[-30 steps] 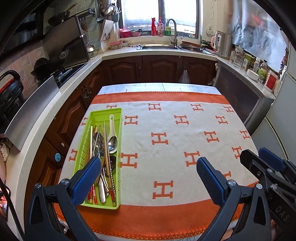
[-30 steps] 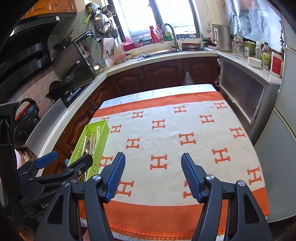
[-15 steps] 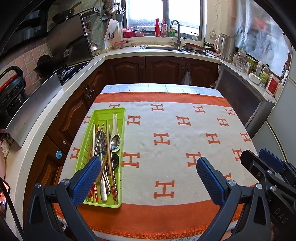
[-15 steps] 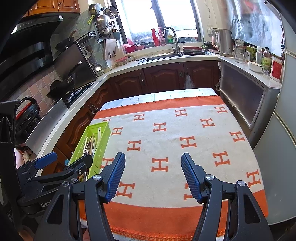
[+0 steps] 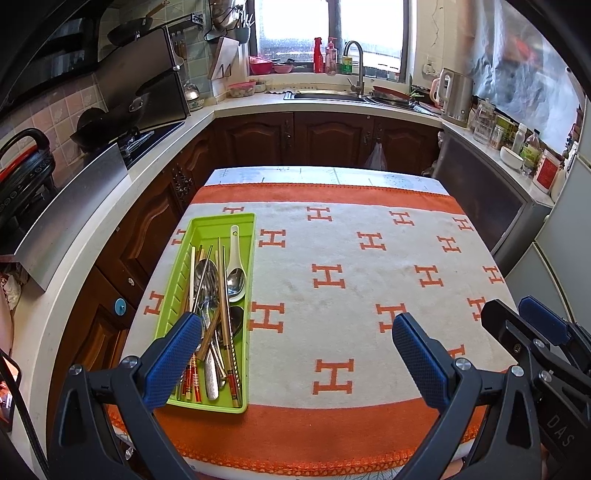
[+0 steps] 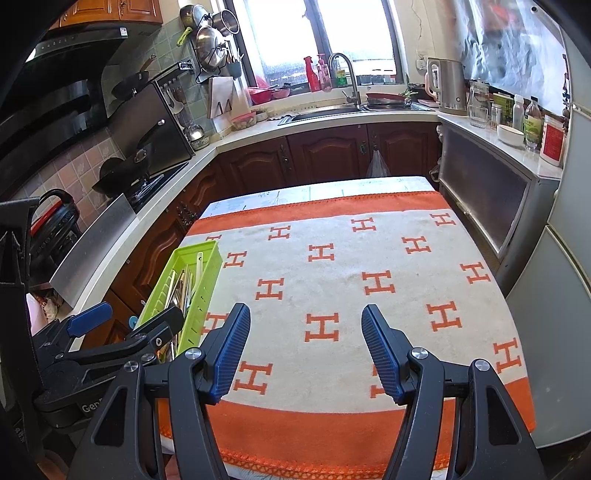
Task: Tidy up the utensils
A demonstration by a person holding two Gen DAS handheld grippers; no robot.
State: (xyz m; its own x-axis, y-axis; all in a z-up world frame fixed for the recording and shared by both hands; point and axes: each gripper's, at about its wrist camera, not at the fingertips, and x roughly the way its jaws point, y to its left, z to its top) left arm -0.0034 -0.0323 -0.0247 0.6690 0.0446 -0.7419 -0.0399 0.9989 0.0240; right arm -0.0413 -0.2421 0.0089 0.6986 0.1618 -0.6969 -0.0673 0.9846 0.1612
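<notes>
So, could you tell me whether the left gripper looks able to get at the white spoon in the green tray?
Probably yes: the left gripper is open, and the white spoon lies uncovered.

Bright window [image 5: 332, 33] daylight, sharp focus, fisheye-curved dark corners

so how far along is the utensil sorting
Nothing looks done: spoons and chopsticks lie mixed in the green plastic tray. Nothing is in hand; the left gripper and right gripper are open and empty. All sorting remains.
</notes>
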